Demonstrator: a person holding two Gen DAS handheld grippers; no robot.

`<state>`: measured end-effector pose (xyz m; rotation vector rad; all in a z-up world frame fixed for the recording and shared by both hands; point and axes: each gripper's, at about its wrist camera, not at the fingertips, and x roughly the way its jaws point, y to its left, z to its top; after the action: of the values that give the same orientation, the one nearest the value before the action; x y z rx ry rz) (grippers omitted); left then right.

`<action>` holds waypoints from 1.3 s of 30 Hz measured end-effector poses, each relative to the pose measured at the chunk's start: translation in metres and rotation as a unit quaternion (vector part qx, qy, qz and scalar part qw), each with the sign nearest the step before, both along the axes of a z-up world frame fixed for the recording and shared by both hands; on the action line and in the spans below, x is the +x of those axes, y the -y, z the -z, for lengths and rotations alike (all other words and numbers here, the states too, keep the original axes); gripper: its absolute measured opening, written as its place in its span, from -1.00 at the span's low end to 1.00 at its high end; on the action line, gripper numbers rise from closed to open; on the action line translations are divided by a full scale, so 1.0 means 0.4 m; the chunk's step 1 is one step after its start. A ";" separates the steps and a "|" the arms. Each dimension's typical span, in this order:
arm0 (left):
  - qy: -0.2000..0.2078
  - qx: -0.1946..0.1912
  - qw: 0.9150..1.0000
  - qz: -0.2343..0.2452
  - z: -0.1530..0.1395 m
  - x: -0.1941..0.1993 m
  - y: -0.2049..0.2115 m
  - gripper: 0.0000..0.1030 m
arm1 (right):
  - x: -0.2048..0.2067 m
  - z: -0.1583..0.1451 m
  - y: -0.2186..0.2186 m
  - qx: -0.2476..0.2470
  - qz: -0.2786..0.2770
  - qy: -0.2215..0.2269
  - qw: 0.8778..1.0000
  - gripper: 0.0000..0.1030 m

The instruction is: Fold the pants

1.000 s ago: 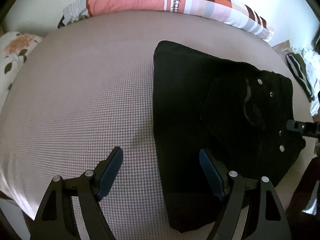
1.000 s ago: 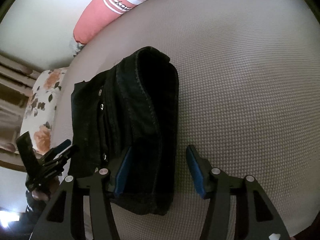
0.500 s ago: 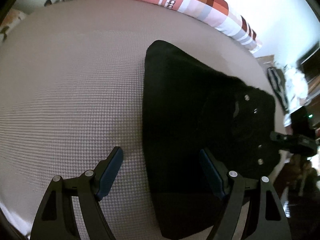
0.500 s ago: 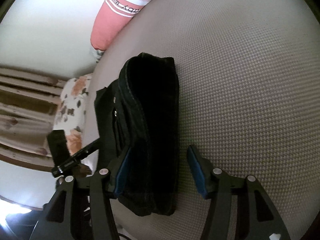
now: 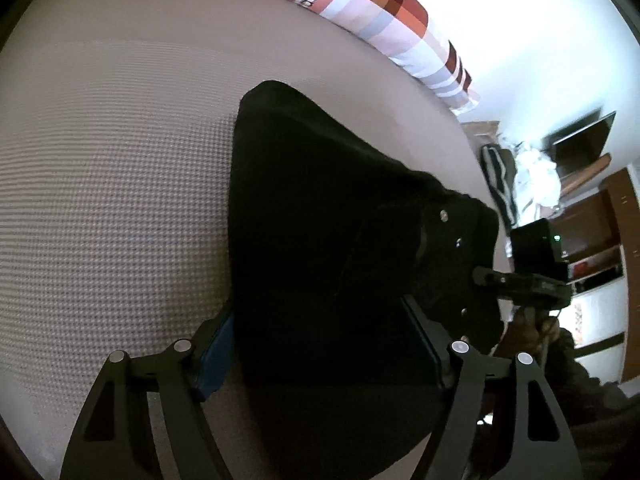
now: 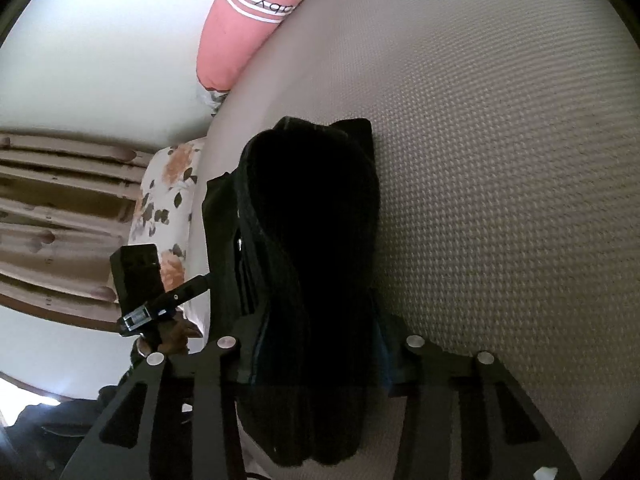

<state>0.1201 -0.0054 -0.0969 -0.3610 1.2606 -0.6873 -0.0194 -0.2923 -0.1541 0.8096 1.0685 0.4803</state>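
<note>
Black denim, folded into a thick bundle, is lying on the beige woven bed cover (image 5: 100,200): these are the pants (image 5: 320,240). The left claw (image 5: 324,344) is straddling one end of the bundle, fingers apart on either side, and it seems to be pressing the cloth without having closed. The bundle's long axis is running straight ahead of this claw, with the riveted pocket end lying to its right. The right claw (image 6: 316,340) is straddling the opposite end in the same way, fingers apart around the stacked layers. Both are equally near. On the pink striped pillow (image 5: 360,12), partial lettering reading "…aby Ma…" is showing.
</note>
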 end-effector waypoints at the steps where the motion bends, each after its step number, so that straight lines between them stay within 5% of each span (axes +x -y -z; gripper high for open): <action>1: -0.002 -0.008 1.000 -0.002 0.000 0.004 -0.003 0.39 | 0.005 0.002 -0.001 0.004 0.000 0.002 1.000 -0.26; 8: -0.002 -0.020 1.000 -0.024 0.006 0.032 0.000 0.07 | 0.038 0.005 -0.003 0.021 0.015 0.015 1.000 -0.28; 19: 0.063 0.079 0.994 -0.038 -0.034 0.003 0.047 -0.50 | 0.027 -0.046 -0.050 -0.038 0.066 0.032 0.997 -0.41; 27: 0.102 0.149 0.983 -0.029 -0.061 -0.019 0.090 -0.63 | 0.027 -0.085 -0.073 -0.074 0.082 0.035 0.993 -0.52; 39: 0.120 0.164 0.978 -0.039 -0.097 -0.029 0.094 -0.71 | 0.036 -0.124 -0.093 -0.073 0.083 0.054 0.992 -0.60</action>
<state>0.1086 -0.0430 -0.0581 -0.0515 1.0989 -0.4311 -0.0048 -0.2549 -0.1043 0.7281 0.9167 0.2991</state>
